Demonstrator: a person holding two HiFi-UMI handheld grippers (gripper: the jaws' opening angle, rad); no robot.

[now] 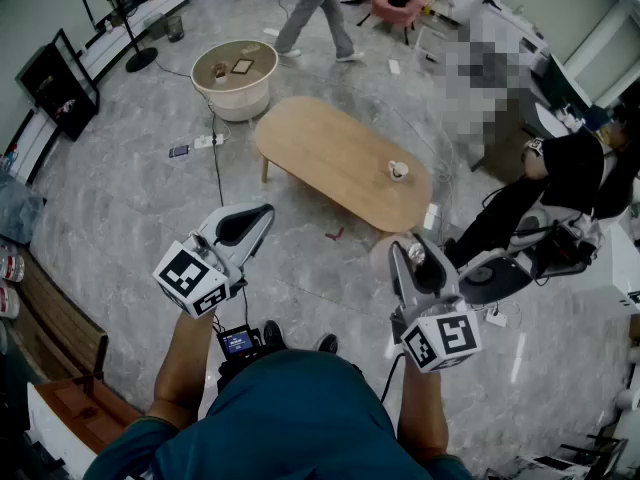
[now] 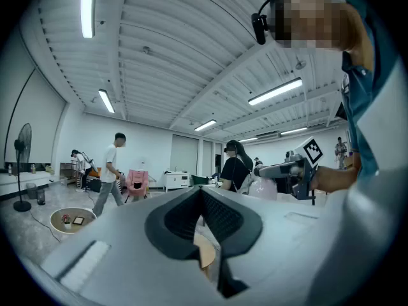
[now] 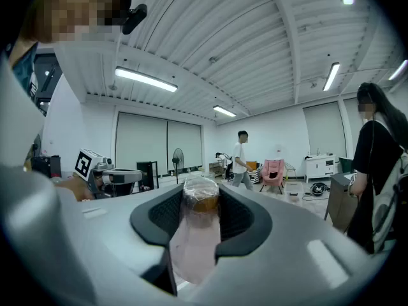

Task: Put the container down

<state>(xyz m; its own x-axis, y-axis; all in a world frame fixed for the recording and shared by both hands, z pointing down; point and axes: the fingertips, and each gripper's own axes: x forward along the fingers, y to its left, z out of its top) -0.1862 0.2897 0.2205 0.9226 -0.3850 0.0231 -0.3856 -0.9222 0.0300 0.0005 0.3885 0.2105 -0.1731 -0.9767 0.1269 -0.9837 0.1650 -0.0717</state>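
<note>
Right gripper (image 3: 201, 195) jaws clamped on container (image 3: 196, 241); left gripper (image 1: 262, 211) jaws together, empty. Desk (image 1: 325, 153) mostly bare, cup (image 1: 398, 171) near its right end.

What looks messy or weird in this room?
A white power strip and its black cable lie loose across the floor beside the wooden table, easy to trip on. A small red scrap lies nearby. Nothing looks spilled or broken.

Broad bare top on the oval table (image 1: 320, 150), small cup (image 1: 398, 171) near its right end

Clear pinkish container (image 3: 194, 247), brown top, held in right gripper (image 3: 201, 195).
</note>
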